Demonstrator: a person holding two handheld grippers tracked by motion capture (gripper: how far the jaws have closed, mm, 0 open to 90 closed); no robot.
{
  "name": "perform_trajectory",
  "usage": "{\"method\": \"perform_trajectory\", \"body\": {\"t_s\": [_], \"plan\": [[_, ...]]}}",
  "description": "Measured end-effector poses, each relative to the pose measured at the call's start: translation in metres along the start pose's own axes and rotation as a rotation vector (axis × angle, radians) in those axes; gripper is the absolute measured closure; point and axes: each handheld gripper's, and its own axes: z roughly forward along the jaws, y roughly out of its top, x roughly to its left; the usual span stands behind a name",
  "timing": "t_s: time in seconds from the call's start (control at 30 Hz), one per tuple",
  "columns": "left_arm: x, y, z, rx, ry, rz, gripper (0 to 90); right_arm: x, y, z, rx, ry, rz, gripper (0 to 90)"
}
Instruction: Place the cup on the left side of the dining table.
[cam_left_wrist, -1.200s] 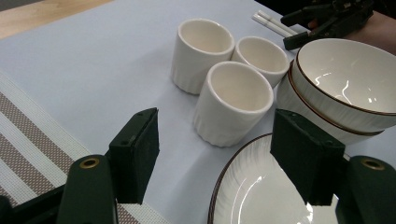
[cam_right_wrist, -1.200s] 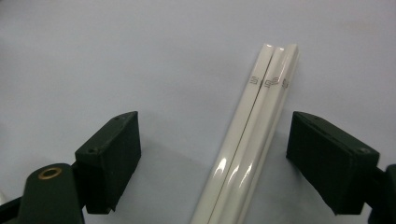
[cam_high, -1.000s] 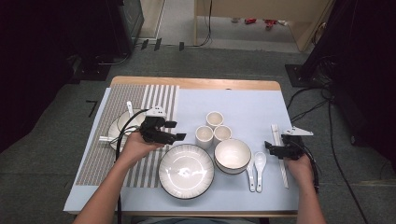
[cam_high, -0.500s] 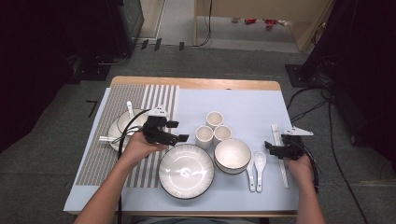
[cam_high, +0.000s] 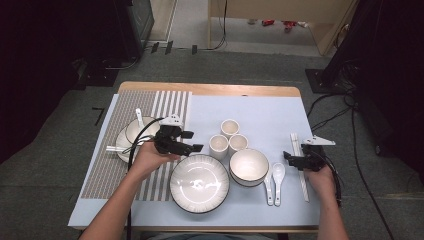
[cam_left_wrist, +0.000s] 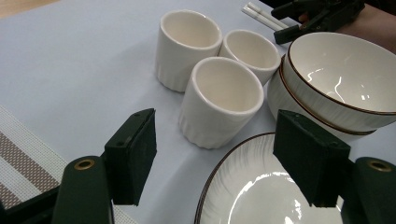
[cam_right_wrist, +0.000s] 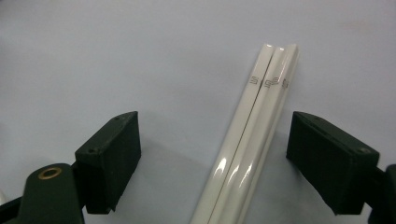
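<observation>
Little has shifted since the earlier high view: both hands sit where they were, and your left claw (cam_left_wrist: 215, 158) has just been closing a little, with nothing pinched between its jaws.

The nearest ribbed cup (cam_left_wrist: 220, 105) stands on the bench (cam_high: 260, 115) just ahead of that claw, in the gap its spread jaws frame, and no pad touches it. It stands close against two more cups (cam_left_wrist: 189, 44), just beside the stacked bowls (cam_left_wrist: 336, 79) and just beyond the rim of the large plate (cam_left_wrist: 261, 196).

Risk 1: if you advance as aligned, the jaw nearer the bowls may strike the plate rim or the bowl wall, since the cup has little room on that side.

Risk 2: a glazed, rounded cup gripped low or off-centre may slip or tip into its neighbours.

Your right claw (cam_right_wrist: 215, 163), also spread and holding nothing, straddles the white chopsticks (cam_right_wrist: 252, 135) lying on the bench. The sticks lie side by side; closing on them may roll one out, or pinch them askew so that one drops.
</observation>
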Motion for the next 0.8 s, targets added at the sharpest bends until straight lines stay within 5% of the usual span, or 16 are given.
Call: {"method": "perform_trajectory", "body": {"t_s": [0.1,0.23,0.8], "plan": [[-0.001,0.001,0.002,0.005,0.016,0.009,30.7,0.0,0.0,0.0,0.0,0.0,0.0,17.3],[-0.001,0.002,0.004,-0.009,-0.015,-0.015,27.6,0.0,0.0,0.0,0.0,0.0,0.0,17.3],[-0.004,0.006,0.013,0.005,-0.052,0.012,19.8,0.0,0.0,0.0,0.0,-0.001,0.0,17.3]]}}
